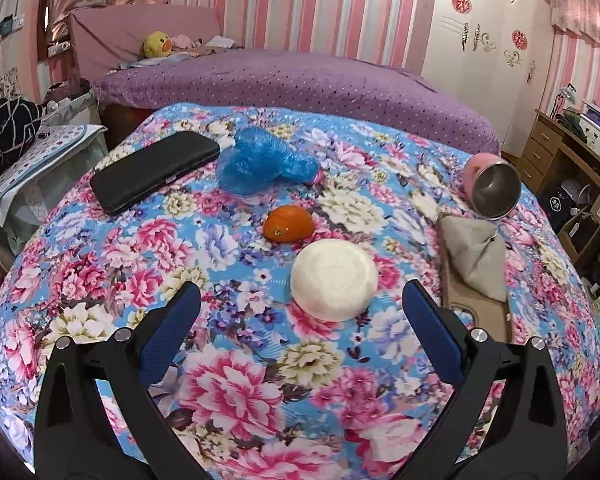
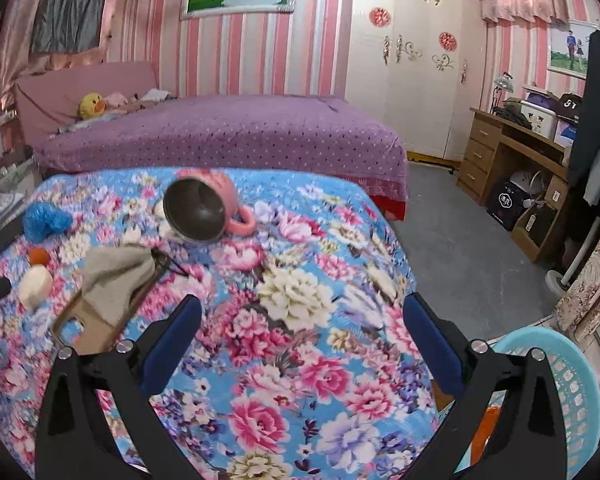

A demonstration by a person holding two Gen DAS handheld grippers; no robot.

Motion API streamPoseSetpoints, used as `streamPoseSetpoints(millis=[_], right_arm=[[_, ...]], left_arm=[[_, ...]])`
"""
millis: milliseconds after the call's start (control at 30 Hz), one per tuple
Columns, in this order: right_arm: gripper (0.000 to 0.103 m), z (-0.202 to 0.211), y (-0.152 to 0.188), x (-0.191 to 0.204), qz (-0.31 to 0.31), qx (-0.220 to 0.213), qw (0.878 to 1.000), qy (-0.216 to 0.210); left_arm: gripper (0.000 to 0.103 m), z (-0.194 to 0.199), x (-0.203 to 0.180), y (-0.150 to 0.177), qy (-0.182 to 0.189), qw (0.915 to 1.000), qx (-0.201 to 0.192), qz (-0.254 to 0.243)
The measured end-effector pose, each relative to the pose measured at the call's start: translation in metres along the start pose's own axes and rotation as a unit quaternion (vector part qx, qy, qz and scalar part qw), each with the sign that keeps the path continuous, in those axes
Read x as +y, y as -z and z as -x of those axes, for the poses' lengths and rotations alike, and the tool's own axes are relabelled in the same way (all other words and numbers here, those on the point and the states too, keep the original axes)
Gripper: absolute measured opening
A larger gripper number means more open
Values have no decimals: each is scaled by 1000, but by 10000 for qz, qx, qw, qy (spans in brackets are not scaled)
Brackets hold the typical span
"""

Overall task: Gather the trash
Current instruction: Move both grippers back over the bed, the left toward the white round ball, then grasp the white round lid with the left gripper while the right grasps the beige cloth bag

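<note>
On the floral cloth lie a crumpled blue plastic bag (image 1: 265,167), an orange peel (image 1: 289,223) and a white upturned bowl-like piece (image 1: 334,279). My left gripper (image 1: 300,300) is open, just short of the white piece, nothing between its fingers. In the right wrist view the blue plastic bag (image 2: 44,219), orange peel (image 2: 39,257) and white piece (image 2: 36,285) sit far left. My right gripper (image 2: 302,314) hangs open over bare cloth. A light blue basket (image 2: 572,392) stands below the table's right edge.
A black phone case (image 1: 154,170) lies at the back left. A pink metal-lined mug (image 1: 492,188) lies tipped on its side, beside a grey cloth (image 1: 476,256) on a brown flat case (image 1: 480,312). Behind is a purple bed (image 1: 300,84); a wooden desk (image 2: 512,160) stands right.
</note>
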State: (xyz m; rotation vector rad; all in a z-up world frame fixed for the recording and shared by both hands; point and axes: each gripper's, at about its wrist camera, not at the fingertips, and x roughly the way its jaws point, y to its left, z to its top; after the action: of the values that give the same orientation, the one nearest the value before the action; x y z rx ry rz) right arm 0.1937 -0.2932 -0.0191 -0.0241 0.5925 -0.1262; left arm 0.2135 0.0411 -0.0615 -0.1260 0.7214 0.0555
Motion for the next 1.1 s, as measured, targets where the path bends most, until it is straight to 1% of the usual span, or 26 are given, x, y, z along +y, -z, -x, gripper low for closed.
streamPoseSetpoints(millis=[33, 133, 233, 300, 400, 567, 600, 667, 700, 767, 800, 933, 1067, 1100], right_arm=[[98, -1, 1, 1, 29, 26, 10000, 12], [98, -3, 2, 3, 135, 83, 9998, 99], [98, -4, 2, 2, 132, 84, 9998, 75], [98, -7, 2, 1, 81, 116, 9999, 41], [98, -12, 3, 4, 56, 194, 9998, -26], [98, -17, 4, 17, 163, 280, 9995, -32], [98, -17, 4, 21, 166, 285, 9994, -56], [98, -15, 4, 29, 184, 276, 9994, -131], [98, -15, 4, 34, 207, 273, 9993, -172], [98, -14, 4, 44, 248, 260, 9990, -253], [98, -14, 3, 50, 274, 261, 9988, -296], [98, -11, 2, 71, 335, 221, 9979, -514], [98, -14, 0, 101, 481, 264, 9952, -809], [98, -16, -1, 112, 575, 295, 9944, -840]], left_arm=[[97, -2, 0, 1, -15, 10000, 42, 6], [97, -15, -3, 2, -37, 9995, 328, 0], [97, -21, -6, 2, 16, 9991, 426, 18], [97, -29, -10, 0, 114, 9985, 542, 27], [97, -42, -14, -3, 107, 9973, 721, 51], [96, -51, -12, -9, 13, 9968, 770, 194], [95, -51, -13, -8, 1, 9969, 763, 188], [83, -51, -14, -9, 13, 9971, 748, 140], [80, -50, -14, -9, 25, 9972, 740, 117], [64, -48, -15, -9, 148, 9973, 710, 82], [59, -47, -16, -9, 222, 9973, 701, 40], [60, -38, -10, -12, 163, 9980, 615, -60], [60, -21, 14, -22, 122, 9993, 349, 53], [60, -17, 19, -24, 40, 9997, 250, 11]])
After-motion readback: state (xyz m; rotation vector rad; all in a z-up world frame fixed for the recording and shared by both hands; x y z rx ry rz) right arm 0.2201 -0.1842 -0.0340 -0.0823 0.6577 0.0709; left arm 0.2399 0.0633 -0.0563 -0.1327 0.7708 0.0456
